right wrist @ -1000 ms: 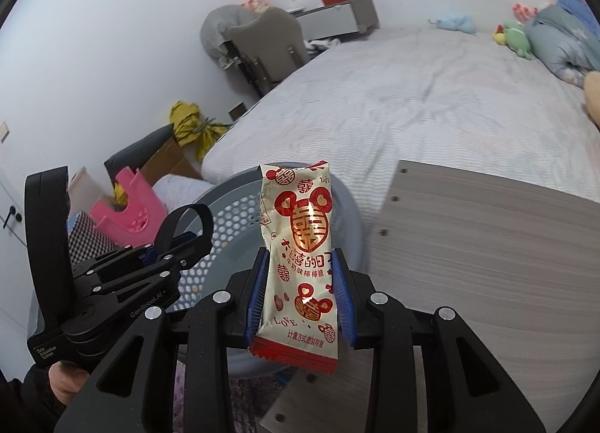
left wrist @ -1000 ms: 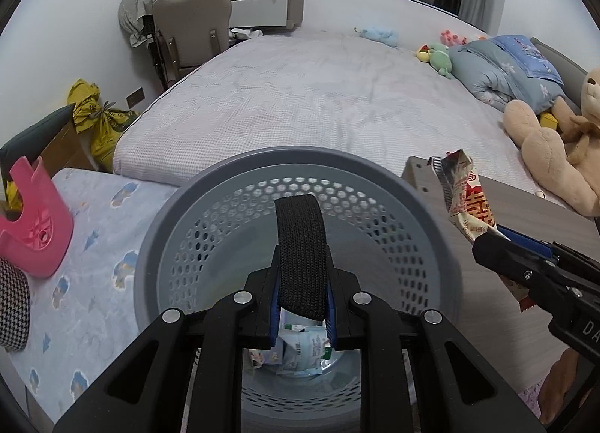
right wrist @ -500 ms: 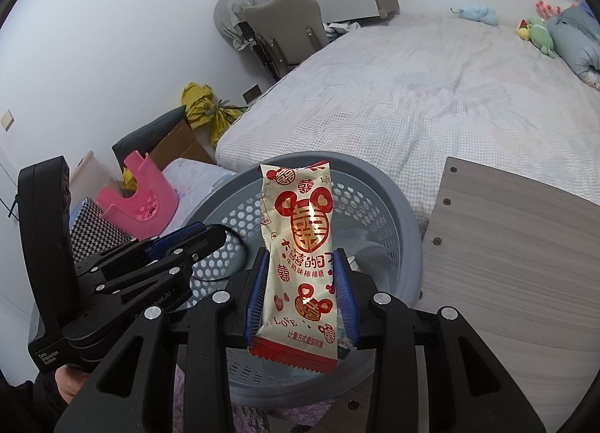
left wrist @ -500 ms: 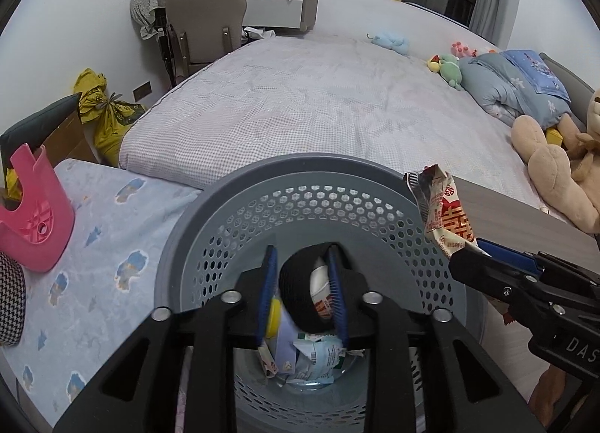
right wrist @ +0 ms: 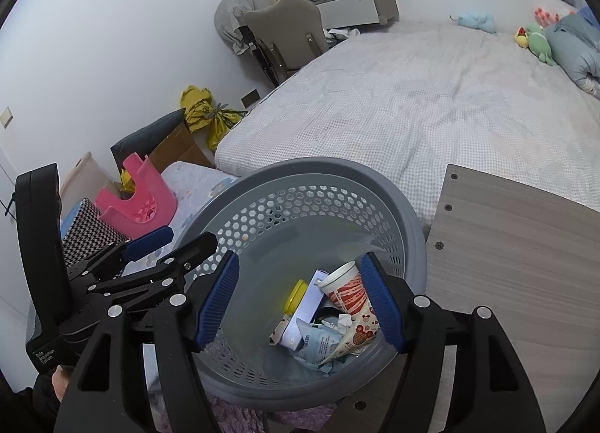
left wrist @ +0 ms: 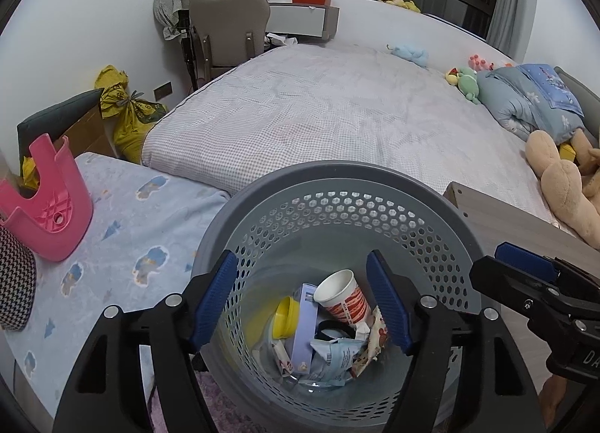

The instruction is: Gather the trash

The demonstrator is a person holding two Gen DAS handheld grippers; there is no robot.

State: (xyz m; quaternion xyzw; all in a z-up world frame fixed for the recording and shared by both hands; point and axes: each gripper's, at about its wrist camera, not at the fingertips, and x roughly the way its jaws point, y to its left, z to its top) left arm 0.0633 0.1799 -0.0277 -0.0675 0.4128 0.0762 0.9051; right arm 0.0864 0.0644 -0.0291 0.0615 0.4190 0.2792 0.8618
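Grey perforated trash basket (left wrist: 442,208) with hexagon holes. Inside: white paper cup (left wrist: 343,298) with red print, yellow lid (left wrist: 285,316), lilac box (left wrist: 303,328). Pink stool (left wrist: 48,208); grey-white checked bedsheet (left wrist: 318,114); pale blue blanket (left wrist: 123,215), cloud pattern; houndstooth black-white cushion (left wrist: 15,283).

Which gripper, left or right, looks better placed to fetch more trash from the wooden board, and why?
Probably the right gripper. Both it and the left gripper hang open and empty over the basket, but the wooden board lies directly on the right gripper's side.
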